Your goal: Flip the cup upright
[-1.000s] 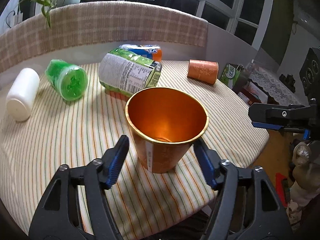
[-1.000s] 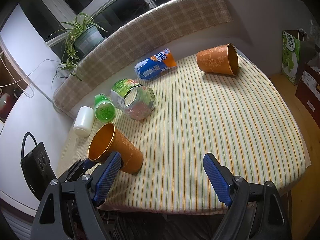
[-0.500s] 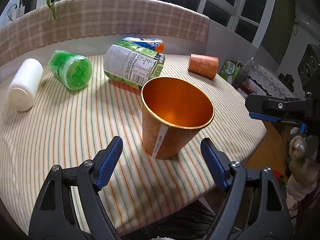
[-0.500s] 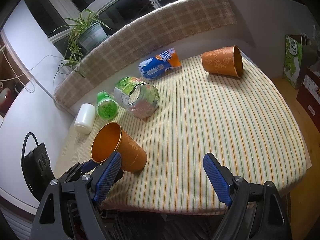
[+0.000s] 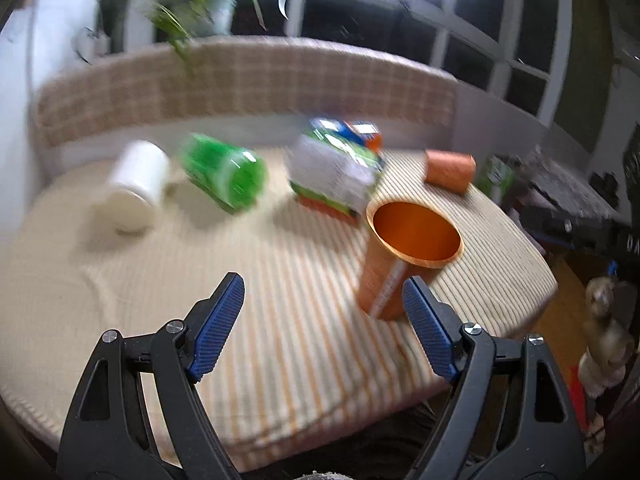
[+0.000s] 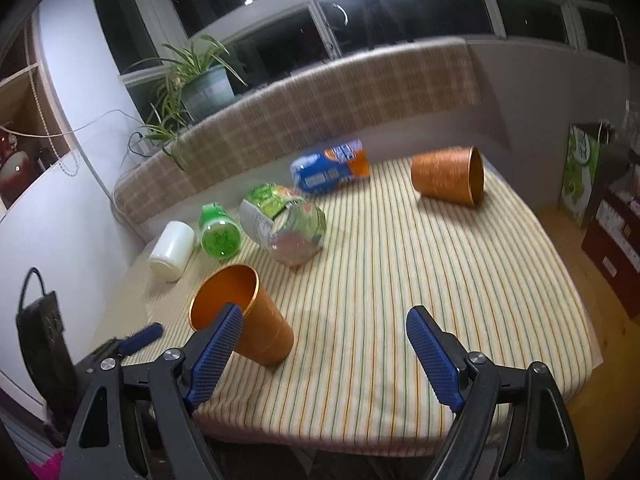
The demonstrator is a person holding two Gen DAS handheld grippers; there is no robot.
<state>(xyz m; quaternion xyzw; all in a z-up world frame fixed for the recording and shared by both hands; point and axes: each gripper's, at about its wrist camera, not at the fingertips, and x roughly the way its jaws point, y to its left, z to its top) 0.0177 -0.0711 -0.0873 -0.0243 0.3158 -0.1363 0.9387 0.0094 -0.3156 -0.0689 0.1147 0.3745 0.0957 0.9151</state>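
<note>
An orange cup (image 5: 404, 256) stands upright on the striped tablecloth near the front edge; it also shows in the right wrist view (image 6: 244, 320). My left gripper (image 5: 324, 328) is open and empty, pulled back to the cup's left; it shows at lower left in the right wrist view (image 6: 132, 340). A second orange cup (image 6: 448, 176) lies on its side at the far right; it also shows in the left wrist view (image 5: 450, 170). My right gripper (image 6: 320, 356) is open and empty above the front edge.
On the table (image 6: 400, 280) lie a white bottle (image 6: 172, 248), a green jar (image 6: 218, 232), a crumpled green packet (image 6: 284, 224) and a blue packet (image 6: 328, 166). A checked cushion (image 6: 320, 96) backs the table. Boxes (image 6: 612, 232) stand on the floor at right.
My left gripper has drawn back and swung left, away from the upright cup. My right gripper has lifted and tilted up a little. The cup has stayed standing.
</note>
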